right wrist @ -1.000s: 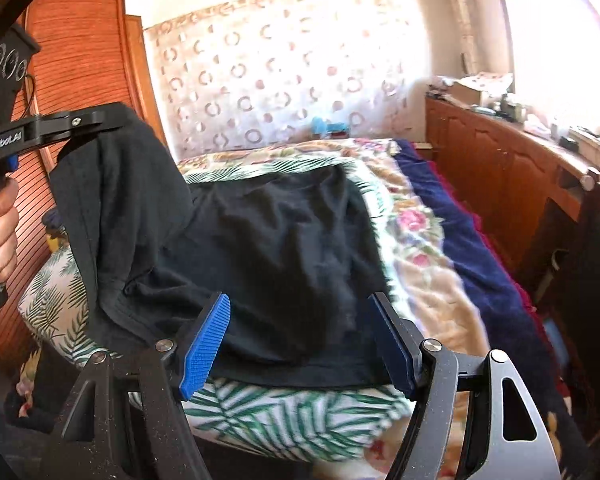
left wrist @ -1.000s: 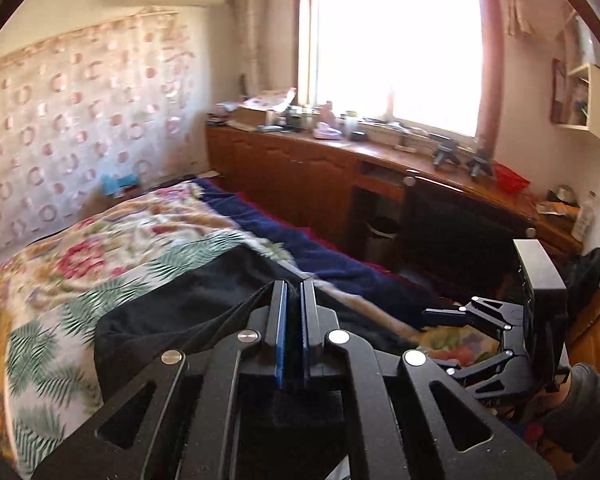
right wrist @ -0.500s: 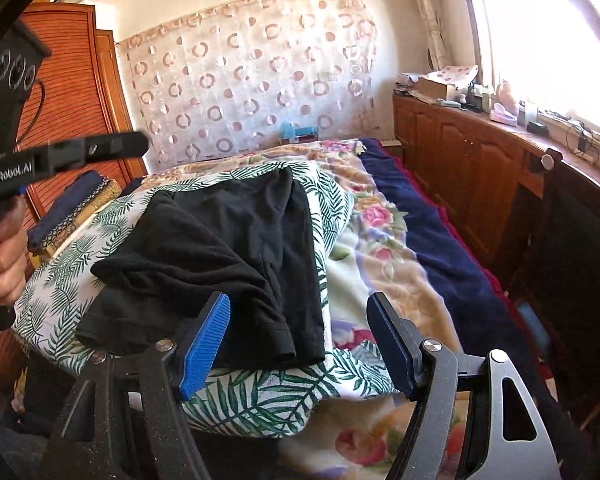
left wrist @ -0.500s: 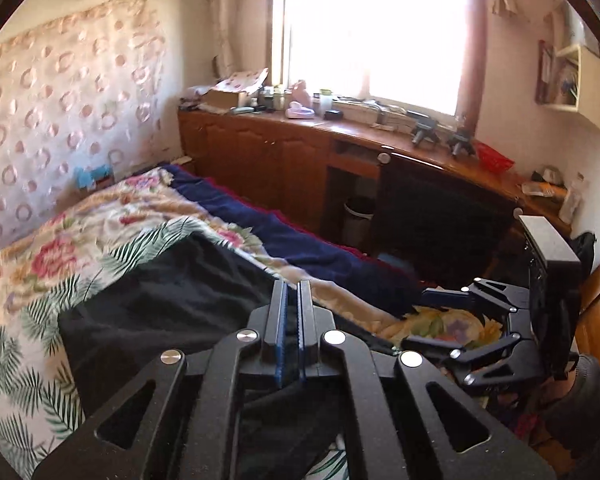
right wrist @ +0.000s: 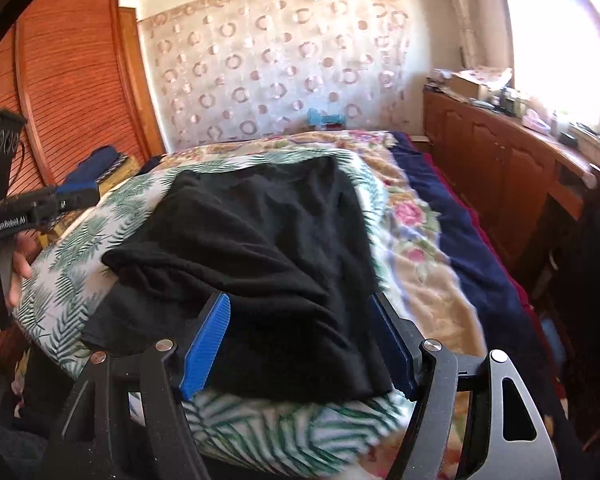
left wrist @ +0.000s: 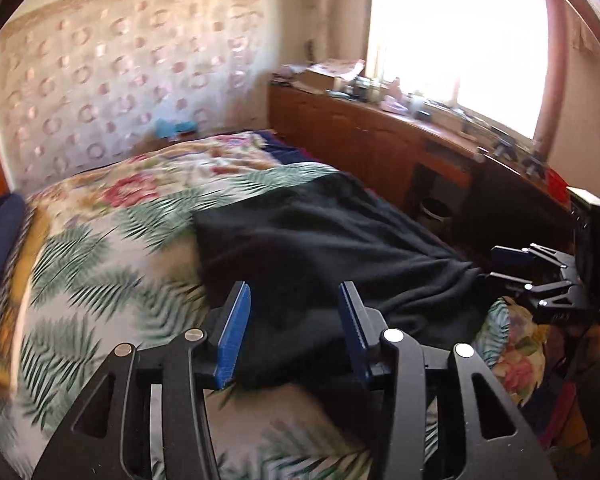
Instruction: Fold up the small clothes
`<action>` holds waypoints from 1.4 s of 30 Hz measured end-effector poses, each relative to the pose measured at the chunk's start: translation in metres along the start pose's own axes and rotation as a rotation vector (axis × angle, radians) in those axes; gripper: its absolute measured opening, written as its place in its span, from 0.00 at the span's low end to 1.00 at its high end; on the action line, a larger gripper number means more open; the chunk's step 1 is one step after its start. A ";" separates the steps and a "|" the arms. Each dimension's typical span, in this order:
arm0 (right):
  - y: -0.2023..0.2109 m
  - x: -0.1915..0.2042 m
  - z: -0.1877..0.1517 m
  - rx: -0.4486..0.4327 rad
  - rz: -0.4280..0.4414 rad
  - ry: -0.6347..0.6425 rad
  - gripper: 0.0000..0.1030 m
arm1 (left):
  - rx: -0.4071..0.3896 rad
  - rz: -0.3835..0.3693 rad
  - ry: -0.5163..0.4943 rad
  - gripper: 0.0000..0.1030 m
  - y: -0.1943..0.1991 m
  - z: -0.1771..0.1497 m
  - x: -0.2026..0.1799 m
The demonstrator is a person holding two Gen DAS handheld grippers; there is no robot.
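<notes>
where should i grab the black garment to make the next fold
Judging from its pose, pinch the black garment at its bunched near-left corner, coming in from the bed's near edge. That fold stands up off the leaf-print bedspread, while the rest lies flat.

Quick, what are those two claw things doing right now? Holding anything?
Left gripper: open, jaws just opened, holding nothing; black garment lies below.
Right gripper: open, holding nothing.

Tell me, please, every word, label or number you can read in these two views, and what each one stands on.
"GenRobot.AI": white lettering on the black arm of the left tool, seen at the left edge of the right wrist view.
The box and small items on the wooden counter by the window are too small and blurred to read.
Nothing else bears legible text.
</notes>
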State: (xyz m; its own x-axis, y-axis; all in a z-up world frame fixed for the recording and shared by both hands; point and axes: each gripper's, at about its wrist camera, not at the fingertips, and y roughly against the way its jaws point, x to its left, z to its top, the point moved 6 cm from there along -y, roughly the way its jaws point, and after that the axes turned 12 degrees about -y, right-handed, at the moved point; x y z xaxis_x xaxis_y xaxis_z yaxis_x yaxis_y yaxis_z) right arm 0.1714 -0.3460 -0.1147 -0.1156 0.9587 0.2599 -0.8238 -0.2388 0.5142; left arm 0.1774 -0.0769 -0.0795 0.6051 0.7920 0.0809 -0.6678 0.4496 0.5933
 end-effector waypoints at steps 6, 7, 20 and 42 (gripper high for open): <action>-0.027 0.042 0.011 0.030 0.056 0.087 0.71 | -0.024 0.029 0.064 0.73 0.025 -0.031 0.027; -0.033 0.051 0.013 0.039 0.069 0.106 0.71 | -0.028 0.036 0.073 0.74 0.027 -0.033 0.031; -0.111 0.135 0.015 0.242 0.228 0.352 0.71 | -0.029 0.143 0.161 0.74 0.055 -0.067 0.086; -0.123 0.110 0.096 0.210 0.344 0.257 0.17 | -0.010 0.078 0.101 0.74 0.018 -0.044 0.077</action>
State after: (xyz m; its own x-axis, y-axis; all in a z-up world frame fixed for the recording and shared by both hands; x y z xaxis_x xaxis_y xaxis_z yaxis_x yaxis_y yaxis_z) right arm 0.3138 -0.2257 -0.0708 -0.5171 0.8196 0.2468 -0.5869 -0.5494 0.5947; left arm 0.1928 0.0101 -0.0985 0.5044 0.8623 0.0451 -0.7156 0.3882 0.5806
